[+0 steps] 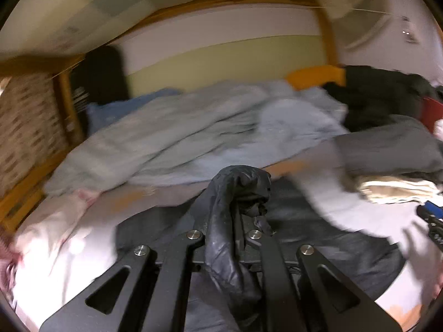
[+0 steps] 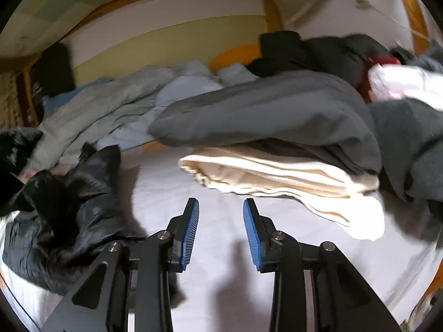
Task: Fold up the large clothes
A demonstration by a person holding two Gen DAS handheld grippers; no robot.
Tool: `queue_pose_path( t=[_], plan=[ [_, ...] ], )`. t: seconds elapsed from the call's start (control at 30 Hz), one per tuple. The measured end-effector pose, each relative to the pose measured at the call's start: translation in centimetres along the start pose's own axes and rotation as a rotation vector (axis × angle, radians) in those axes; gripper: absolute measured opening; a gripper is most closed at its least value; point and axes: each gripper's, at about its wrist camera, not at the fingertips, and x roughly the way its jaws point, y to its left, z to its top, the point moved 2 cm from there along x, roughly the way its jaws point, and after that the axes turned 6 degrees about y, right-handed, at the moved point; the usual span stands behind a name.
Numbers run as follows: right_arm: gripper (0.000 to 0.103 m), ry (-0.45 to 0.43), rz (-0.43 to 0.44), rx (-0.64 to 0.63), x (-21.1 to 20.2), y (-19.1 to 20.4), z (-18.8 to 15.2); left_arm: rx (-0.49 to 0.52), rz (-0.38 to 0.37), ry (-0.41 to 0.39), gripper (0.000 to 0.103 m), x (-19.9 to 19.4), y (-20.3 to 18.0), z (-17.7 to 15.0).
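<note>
A shiny black jacket [image 1: 235,249] lies crumpled on the white bed sheet [image 2: 216,171]. My left gripper [image 1: 239,207] is shut on a bunched fold of it; the fabric drapes over the fingertips and hides them. In the right wrist view the same black jacket [image 2: 69,215] is heaped at the left. My right gripper [image 2: 221,213] hovers over bare sheet to the right of the jacket, open, with nothing between its blue pads [image 2: 191,229]. Its tip also shows at the right edge of the left wrist view, right gripper [image 1: 430,218].
A stack of folded clothes lies ahead on the right, a grey garment [image 2: 277,110] on a cream one [image 2: 277,177]. A pale blue duvet [image 1: 180,132] is rumpled along the back. Dark clothes [image 1: 382,94] are piled at the far right. A wooden bed frame [image 1: 66,105] runs along the left.
</note>
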Motion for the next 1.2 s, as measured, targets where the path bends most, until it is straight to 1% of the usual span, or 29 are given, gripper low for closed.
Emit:
queue_pose_path(
  t=[0.1,0.2,0.27,0.33,0.37,0.47,0.53,0.57,0.6,0.63,0.67,0.7,0.73,0.77,0.8,0.83,0.87,0.9,0.93,0.97,1.0,1.03,1.1,1.13,1.17,1.2],
  plan=[
    [0.035,0.018,0.067,-0.068,0.0,3.2,0.1,-0.052,0.073,0.067,0.005,1.2,5.0,-2.3],
    [0.038,0.064,0.189,-0.141,0.2,7.0,0.5,-0.099,0.081,0.145,0.005,3.0,8.4,-5.6],
    [0.055,0.096,0.274,-0.191,0.4,9.8,1.0,-0.112,0.080,0.186,0.005,3.7,9.4,-7.7],
    [0.056,0.136,0.341,-0.240,1.1,12.4,1.7,-0.129,0.080,0.207,0.005,3.9,10.6,-9.4],
    [0.056,0.153,0.359,-0.261,1.5,13.5,2.1,-0.140,0.083,0.213,0.005,3.9,11.1,-10.2],
    [0.056,0.149,0.315,-0.302,2.7,15.9,4.2,-0.159,0.113,0.221,0.005,3.5,12.5,-11.9],
    [0.057,0.183,0.316,-0.327,4.2,17.6,5.9,-0.156,0.129,0.245,0.005,3.8,13.1,-12.8],
    [0.058,0.230,0.313,-0.349,5.3,18.6,6.5,-0.157,0.129,0.253,0.005,4.2,13.4,-13.1],
    [0.058,0.313,0.344,-0.392,6.9,20.1,6.8,-0.163,0.127,0.262,0.005,4.7,13.7,-13.3],
    [0.058,0.372,0.379,-0.421,8.0,21.1,6.8,-0.171,0.122,0.272,0.005,5.2,13.9,-13.5],
    [0.059,0.453,0.411,-0.455,9.4,22.2,6.4,-0.178,0.112,0.275,0.005,5.6,14.1,-13.6],
    [0.059,0.535,0.413,-0.491,10.8,23.4,5.6,-0.184,0.102,0.274,0.005,5.9,14.2,-13.6],
    [0.059,0.594,0.388,-0.527,12.1,24.3,4.7,-0.185,0.100,0.270,0.005,6.0,14.1,-13.5],
    [0.059,0.618,0.332,-0.558,13.0,24.8,3.9,-0.186,0.096,0.266,0.005,6.1,14.0,-13.3],
    [0.059,0.620,0.248,-0.590,14.1,25.2,3.1,-0.187,0.087,0.262,0.005,6.3,13.9,-13.2],
    [0.053,0.607,0.217,-0.601,14.5,25.2,2.7,-0.187,0.076,0.260,0.005,6.5,13.8,-13.1],
    [0.032,0.582,0.190,-0.602,14.9,25.2,2.8,-0.185,0.069,0.258,0.005,6.7,13.8,-13.0],
    [0.019,0.562,0.155,-0.581,15.5,24.9,3.1,-0.182,0.061,0.252,0.005,6.9,13.9,-12.7],
    [0.000,0.546,0.124,-0.547,16.0,24.3,3.6,-0.181,0.053,0.240,0.005,6.9,13.9,-12.5],
    [0.000,0.512,0.111,-0.504,16.2,23.6,4.3,-0.181,0.045,0.226,0.005,6.8,13.9,-12.2],
    [0.000,0.444,0.098,-0.458,15.8,22.5,5.5,-0.183,0.050,0.208,0.005,6.7,14.0,-11.7],
    [0.000,0.372,0.064,-0.431,15.3,21.5,6.6,-0.189,0.058,0.185,0.005,6.6,14.1,-11.3],
    [0.000,0.217,-0.041,-0.376,14.0,18.9,8.9,-0.185,0.041,0.140,0.005,6.6,14.3,-10.1],
    [0.000,0.175,-0.064,-0.355,13.6,17.5,10.0,-0.173,0.037,0.128,0.005,6.8,14.2,-9.3],
    [0.000,0.163,-0.085,-0.345,13.5,16.6,10.7,-0.166,0.037,0.121,0.005,7.2,14.1,-8.7],
    [0.000,0.157,-0.127,-0.334,13.5,15.6,11.5,-0.158,0.032,0.124,0.005,7.6,14.0,-8.0]
  ],
)
